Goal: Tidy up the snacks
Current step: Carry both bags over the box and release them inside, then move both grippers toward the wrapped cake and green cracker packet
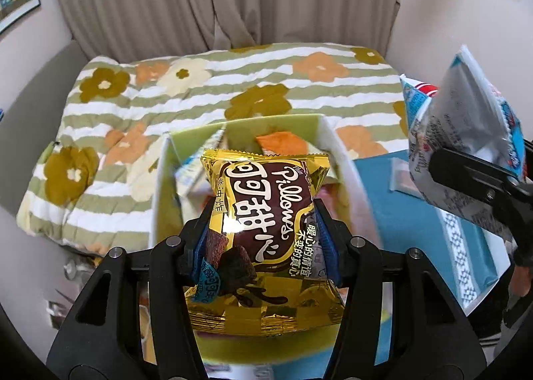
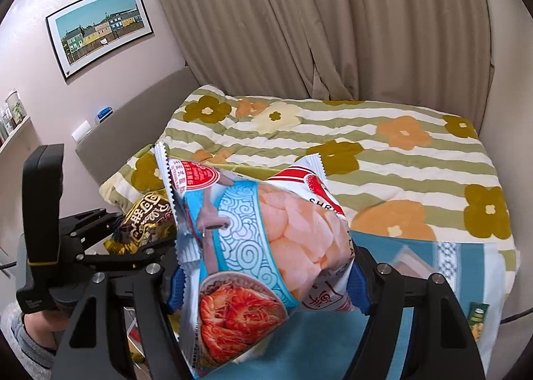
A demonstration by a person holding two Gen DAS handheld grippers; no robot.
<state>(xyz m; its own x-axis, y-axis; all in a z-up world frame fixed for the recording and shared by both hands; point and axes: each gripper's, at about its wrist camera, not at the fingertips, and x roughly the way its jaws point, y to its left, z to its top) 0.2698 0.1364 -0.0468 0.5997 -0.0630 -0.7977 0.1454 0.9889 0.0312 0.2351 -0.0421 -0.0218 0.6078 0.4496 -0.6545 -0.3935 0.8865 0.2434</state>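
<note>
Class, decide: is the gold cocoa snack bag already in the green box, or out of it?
Out: the gold cocoa snack bag is pinched between the left gripper fingers, raised before the green box.

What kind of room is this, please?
Most likely a bedroom: a bed with a flowered striped quilt, a padded headboard against the wall, long beige curtains behind it, and a framed picture on the wall.

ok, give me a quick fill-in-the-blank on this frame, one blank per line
1. The left claw is shut on a ____ packet with chocolate pieces printed on it.
2. The right claw grips a bag picturing ____.
3. The bedspread has a ____ pattern over stripes.
4. Behind the gold packet stands a ____ box.

Missing: gold; shrimp; flower; white
</note>
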